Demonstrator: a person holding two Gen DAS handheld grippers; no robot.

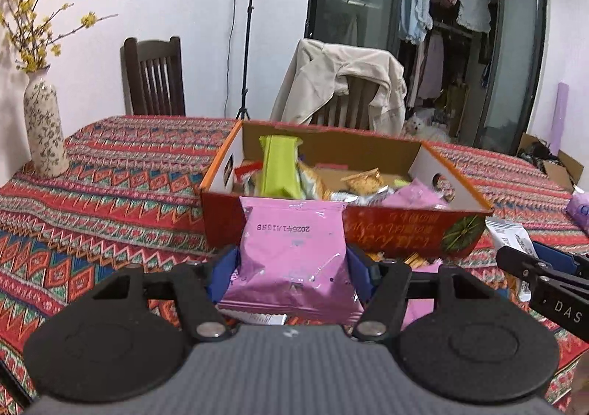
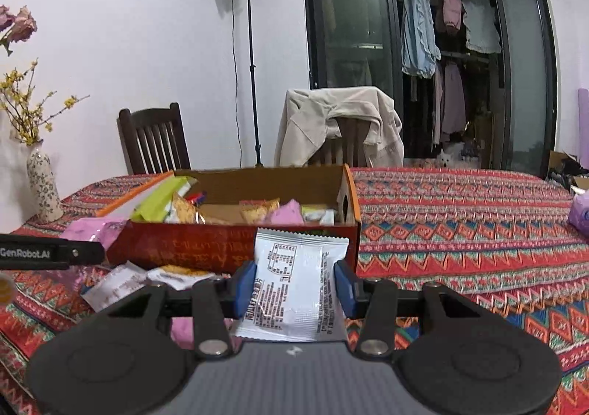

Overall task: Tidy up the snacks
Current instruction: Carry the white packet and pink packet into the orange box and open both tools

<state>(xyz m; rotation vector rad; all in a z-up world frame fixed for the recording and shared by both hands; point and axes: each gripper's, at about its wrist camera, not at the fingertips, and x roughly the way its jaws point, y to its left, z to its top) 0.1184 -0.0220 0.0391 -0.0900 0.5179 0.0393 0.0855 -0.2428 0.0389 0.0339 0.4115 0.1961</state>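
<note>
My left gripper (image 1: pixel 292 269) is shut on a pink snack packet (image 1: pixel 291 249), held just in front of the near wall of the red cardboard box (image 1: pixel 386 227). My right gripper (image 2: pixel 294 284) is shut on a white snack packet (image 2: pixel 294 279), held before the same box (image 2: pixel 191 245) near its right corner. The box holds several snacks, among them a green packet (image 1: pixel 278 168) standing upright. The right gripper also shows in the left wrist view (image 1: pixel 545 268), and the left gripper in the right wrist view (image 2: pixel 51 251).
Loose packets lie on the patterned tablecloth (image 2: pixel 460 231) in front of the box (image 2: pixel 147 279). A flowered vase (image 1: pixel 44 128) stands at the table's left. Two chairs stand behind the table, one draped with a beige jacket (image 1: pixel 342 84). A purple pack (image 2: pixel 581 216) lies at far right.
</note>
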